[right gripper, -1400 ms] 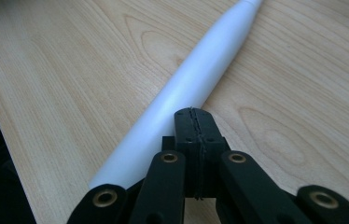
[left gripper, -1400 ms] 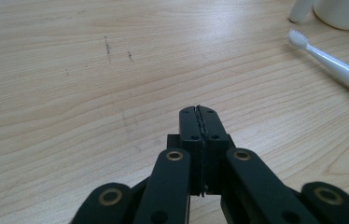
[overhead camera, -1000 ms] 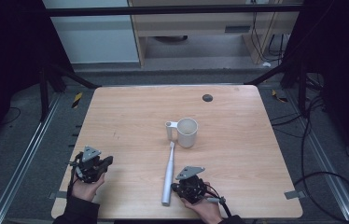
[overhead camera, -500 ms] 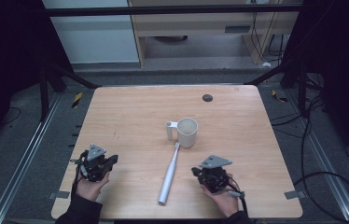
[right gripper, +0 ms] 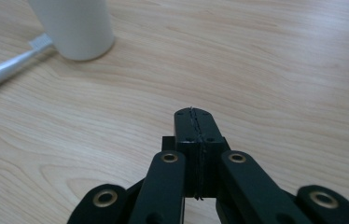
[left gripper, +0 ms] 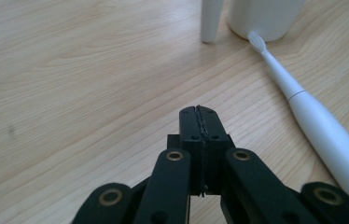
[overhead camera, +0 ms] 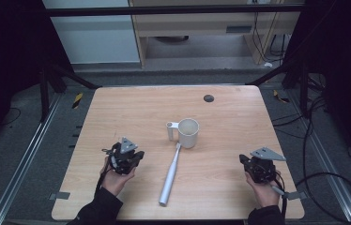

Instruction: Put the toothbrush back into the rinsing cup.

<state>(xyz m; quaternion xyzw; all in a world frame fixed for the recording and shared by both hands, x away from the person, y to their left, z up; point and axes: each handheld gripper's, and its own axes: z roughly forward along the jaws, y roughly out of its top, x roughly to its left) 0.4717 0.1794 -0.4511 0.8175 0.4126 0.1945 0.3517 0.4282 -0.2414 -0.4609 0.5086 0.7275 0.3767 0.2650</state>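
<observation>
Toothbrush (overhead camera: 171, 174): white, electric type, lying flat on wooden table (overhead camera: 117, 112) near centre, slightly toward the near edge. Set on a diagonal, thick handle end toward the near edge, bristle head pointing away and resting right at the base of the mug. In left gripper view, toothbrush (left gripper: 312, 121) seen running from right foreground up to the bristles beside the mug wall.

Mug (overhead camera: 187, 132): white, upright, open top, handle on its left side as seen from above. Positioned just beyond the toothbrush head; touching or merely beside cannot be told. In right gripper view, mug (right gripper: 72, 28) at upper left, with toothbrush (right gripper: 9, 65) head tucked against its left base.

Left gripper (overhead camera: 125, 156): held in a hand over the near left part of the table, left of the toothbrush handle and apart from it. Jaws pressed together, nothing between them, as confirmed in left gripper view (left gripper: 198, 122).

Right gripper (overhead camera: 257, 167): held in a hand near the right front corner, well apart from toothbrush and mug. Jaws clenched on nothing (right gripper: 192, 122).

Small dark round mark (overhead camera: 208, 98): far side of the table.
</observation>
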